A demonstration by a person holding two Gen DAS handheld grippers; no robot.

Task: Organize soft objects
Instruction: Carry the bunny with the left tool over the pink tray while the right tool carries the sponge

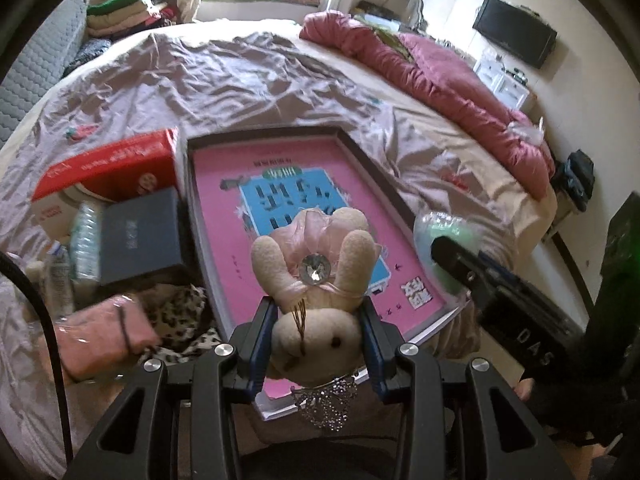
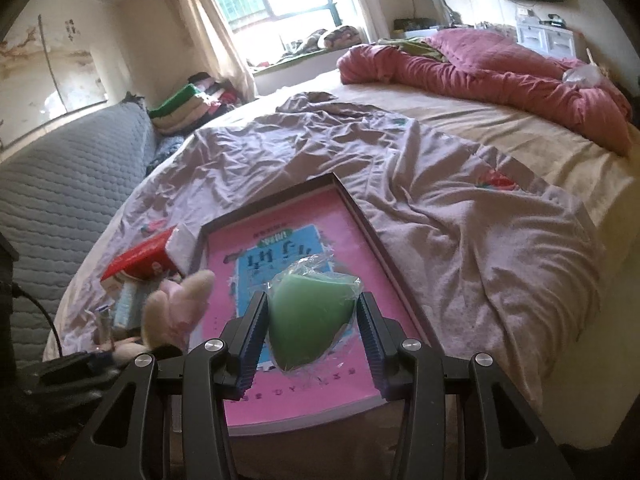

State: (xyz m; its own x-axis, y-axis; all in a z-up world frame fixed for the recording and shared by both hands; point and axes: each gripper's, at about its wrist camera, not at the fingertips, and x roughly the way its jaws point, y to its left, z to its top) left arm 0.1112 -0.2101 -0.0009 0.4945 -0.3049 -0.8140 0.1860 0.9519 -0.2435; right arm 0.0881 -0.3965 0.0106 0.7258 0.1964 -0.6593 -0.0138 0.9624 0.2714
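My left gripper [image 1: 318, 330] is shut on a cream plush bunny [image 1: 316, 276] with a pink bow and a gem, holding it by the head over the near end of a pink tray [image 1: 224, 184]. My right gripper [image 2: 312, 324] is shut on a green sponge in clear wrap [image 2: 310, 316], also above the pink tray [image 2: 280, 408]. The bunny's ears show at the left in the right wrist view [image 2: 176, 308]. The wrapped green sponge and the right gripper show at the right in the left wrist view [image 1: 444, 236].
Left of the tray lie a red box [image 1: 108, 168], a dark blue box [image 1: 140, 236], a water bottle [image 1: 84, 240], a pink pouch [image 1: 104, 332] and a leopard-print cloth [image 1: 184, 320]. The tray lies on a wrinkled mauve sheet [image 1: 240, 76]. A red quilt [image 1: 452, 84] lies at the far right.
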